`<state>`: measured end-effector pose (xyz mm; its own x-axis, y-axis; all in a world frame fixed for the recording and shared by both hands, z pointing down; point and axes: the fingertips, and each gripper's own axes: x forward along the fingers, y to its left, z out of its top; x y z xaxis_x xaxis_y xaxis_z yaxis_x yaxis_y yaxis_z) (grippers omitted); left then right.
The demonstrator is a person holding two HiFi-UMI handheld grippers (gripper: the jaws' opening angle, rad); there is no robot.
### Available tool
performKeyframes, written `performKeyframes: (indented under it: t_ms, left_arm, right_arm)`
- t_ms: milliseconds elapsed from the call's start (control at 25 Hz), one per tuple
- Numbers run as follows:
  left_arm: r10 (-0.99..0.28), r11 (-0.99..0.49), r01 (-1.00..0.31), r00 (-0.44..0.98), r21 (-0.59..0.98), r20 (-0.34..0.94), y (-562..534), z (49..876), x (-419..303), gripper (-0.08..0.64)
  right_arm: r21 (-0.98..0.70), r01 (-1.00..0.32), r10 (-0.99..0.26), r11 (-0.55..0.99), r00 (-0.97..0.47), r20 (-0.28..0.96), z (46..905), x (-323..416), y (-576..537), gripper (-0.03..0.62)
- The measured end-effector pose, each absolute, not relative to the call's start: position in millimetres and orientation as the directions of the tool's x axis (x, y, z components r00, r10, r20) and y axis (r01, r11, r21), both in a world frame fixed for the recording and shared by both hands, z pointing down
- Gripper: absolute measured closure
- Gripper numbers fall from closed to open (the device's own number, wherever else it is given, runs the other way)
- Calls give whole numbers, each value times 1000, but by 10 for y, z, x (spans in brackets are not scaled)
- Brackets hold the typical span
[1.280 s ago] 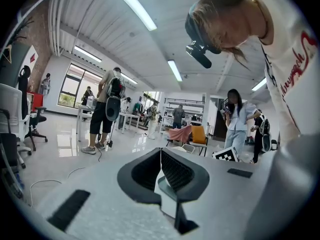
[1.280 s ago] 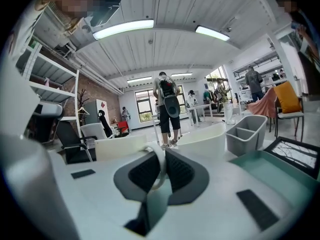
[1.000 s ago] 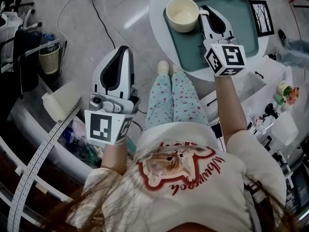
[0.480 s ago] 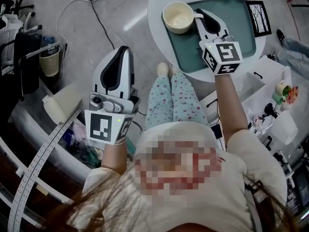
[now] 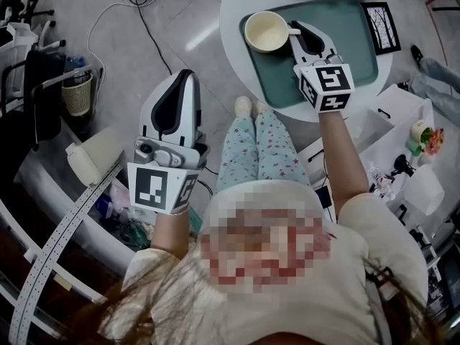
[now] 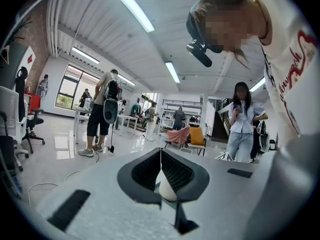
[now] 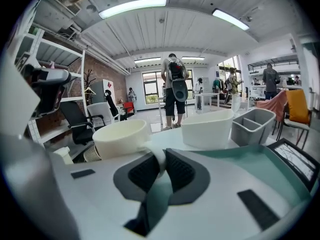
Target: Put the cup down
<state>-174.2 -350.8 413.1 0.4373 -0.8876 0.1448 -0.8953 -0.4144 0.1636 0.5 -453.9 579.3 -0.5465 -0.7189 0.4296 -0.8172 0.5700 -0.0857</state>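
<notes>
cup (image 5: 264, 32) handle in r gripper (image 5: 292, 32)

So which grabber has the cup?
The right gripper: its jaws pinch the handle of the cream cup over the green tray. The left gripper is shut on nothing.
</notes>
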Motion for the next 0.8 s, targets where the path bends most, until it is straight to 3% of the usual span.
performKeyframes:
  t_ms: [800]
  left_arm:
    - [-878,-447,-880,466,160,108,-3460,3960,-1564,544]
  right_arm:
    - [-115,-846,-739,521,-515,434,5650,177,-4301,543]
